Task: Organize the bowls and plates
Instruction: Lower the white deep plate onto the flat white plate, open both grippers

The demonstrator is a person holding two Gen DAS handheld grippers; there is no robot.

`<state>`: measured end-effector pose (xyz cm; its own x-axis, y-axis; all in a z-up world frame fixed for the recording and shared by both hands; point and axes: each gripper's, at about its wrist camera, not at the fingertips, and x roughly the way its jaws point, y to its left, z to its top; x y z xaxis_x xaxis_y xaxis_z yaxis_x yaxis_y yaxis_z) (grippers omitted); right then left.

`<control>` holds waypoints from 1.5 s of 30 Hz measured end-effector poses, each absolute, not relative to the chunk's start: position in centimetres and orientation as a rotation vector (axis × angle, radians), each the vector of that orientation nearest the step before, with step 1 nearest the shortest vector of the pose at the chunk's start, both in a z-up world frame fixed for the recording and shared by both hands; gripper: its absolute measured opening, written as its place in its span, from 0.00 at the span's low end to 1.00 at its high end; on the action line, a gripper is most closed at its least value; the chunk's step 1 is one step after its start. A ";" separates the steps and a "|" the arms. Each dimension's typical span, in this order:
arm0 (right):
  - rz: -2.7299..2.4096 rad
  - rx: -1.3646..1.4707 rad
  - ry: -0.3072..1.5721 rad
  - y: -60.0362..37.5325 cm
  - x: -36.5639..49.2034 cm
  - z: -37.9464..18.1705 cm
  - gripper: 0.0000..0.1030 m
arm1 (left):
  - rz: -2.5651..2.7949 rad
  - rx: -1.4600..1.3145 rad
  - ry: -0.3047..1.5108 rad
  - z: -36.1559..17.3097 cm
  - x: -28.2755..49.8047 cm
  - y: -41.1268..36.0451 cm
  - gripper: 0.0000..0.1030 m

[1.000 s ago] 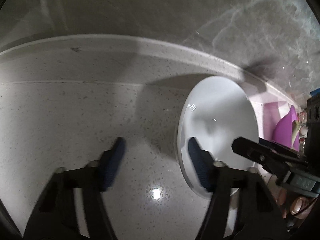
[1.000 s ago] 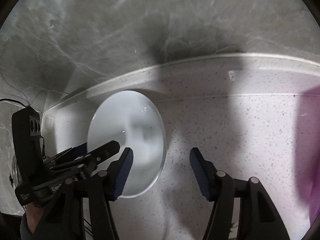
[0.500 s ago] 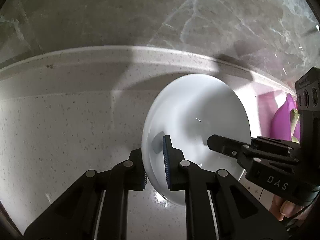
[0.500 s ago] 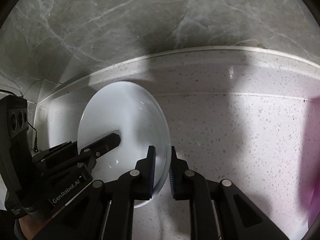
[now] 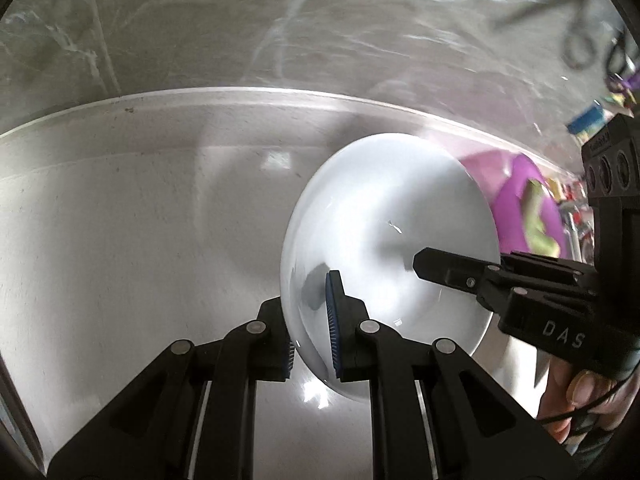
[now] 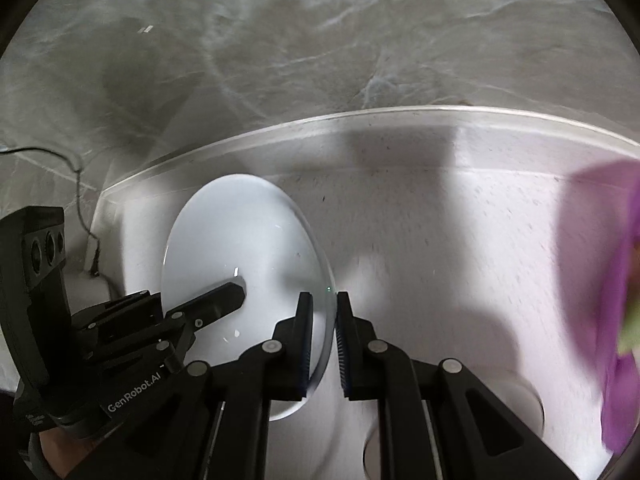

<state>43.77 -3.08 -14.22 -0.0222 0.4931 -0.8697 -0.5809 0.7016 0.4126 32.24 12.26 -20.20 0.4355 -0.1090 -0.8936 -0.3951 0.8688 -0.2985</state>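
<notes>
A white bowl [image 5: 392,240] is held between both grippers above a speckled white counter [image 5: 120,240]. My left gripper [image 5: 310,328] is shut on the bowl's left rim, one pad inside and one outside. My right gripper [image 6: 322,344] is shut on the bowl's [image 6: 240,240] right rim in the same way. Each gripper also shows in the other's view: the right one [image 5: 500,280] on the bowl's far side, the left one [image 6: 160,320] likewise.
A grey marble wall [image 5: 280,20] rises behind the counter's raised back edge. A purple object [image 5: 528,216] with a green patch stands to the right, also in the right wrist view [image 6: 620,300]. A round shape [image 6: 460,420] lies on the counter below the right gripper.
Both grippers closed on the bowl's opposite rims, having been open one second ago. Since then the bowl has lifted off the counter and both views have shifted, with motion blur.
</notes>
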 end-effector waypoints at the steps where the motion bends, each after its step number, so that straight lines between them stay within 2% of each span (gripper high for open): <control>1: 0.859 -0.078 1.340 -3.7 43.2 -13.7 0.13 | 0.181 -0.511 1.116 -19.7 31.5 11.3 0.11; 13: 0.886 -0.065 1.326 -11.2 36.0 -11.6 0.13 | 0.080 -0.502 1.131 -17.2 21.2 2.5 0.12; 26: 0.805 -0.022 1.437 -21.5 28.7 -14.7 0.13 | -0.052 -0.469 1.280 -20.9 12.2 -9.7 0.13; 36: 0.754 -0.024 1.505 -23.1 27.4 -18.7 0.13 | -0.038 -0.400 1.355 -25.1 10.9 -13.7 0.14; 40: 0.744 -0.047 1.494 -22.8 27.2 -19.2 0.12 | -0.017 -0.375 1.346 -25.6 12.0 -14.0 0.15; 45: 0.747 -0.088 1.478 -22.4 26.7 -19.6 0.10 | 0.015 -0.367 1.324 -25.3 14.1 -14.0 0.20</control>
